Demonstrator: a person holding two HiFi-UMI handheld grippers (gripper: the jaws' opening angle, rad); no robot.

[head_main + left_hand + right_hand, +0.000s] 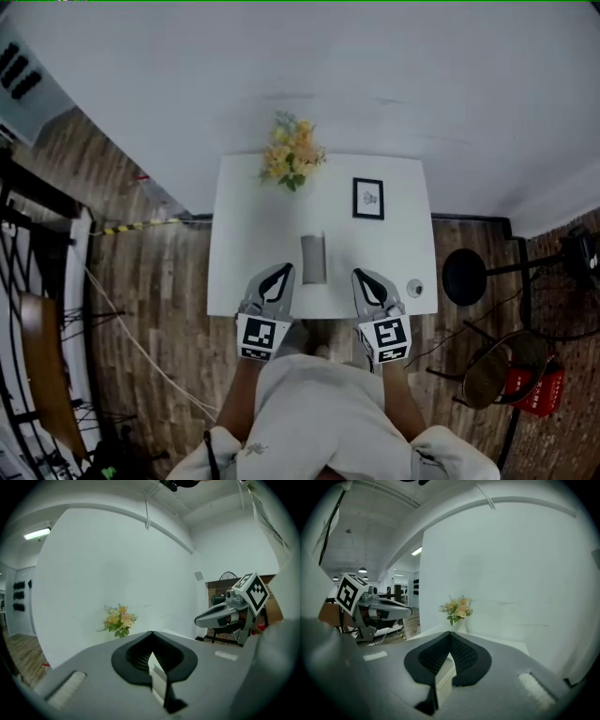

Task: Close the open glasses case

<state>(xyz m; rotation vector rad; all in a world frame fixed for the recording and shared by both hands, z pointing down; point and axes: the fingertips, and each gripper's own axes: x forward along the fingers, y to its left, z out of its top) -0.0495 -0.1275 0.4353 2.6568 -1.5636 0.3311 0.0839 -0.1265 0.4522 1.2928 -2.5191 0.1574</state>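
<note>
The white tabletop (248, 244) fills the middle. At its near edge the left tool (283, 272) and the right tool (361, 277) hover, each with its jaws together and empty. A yellow bouquet (292, 153) and a framed picture (368, 199) stand farther back. The grey glasses case (313, 259) lies between the tools.

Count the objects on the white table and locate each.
4: flowers at the back edge, picture frame back right, glasses case centre front, small round object front right corner. The left gripper and right gripper cover bits of the near edge.
</note>
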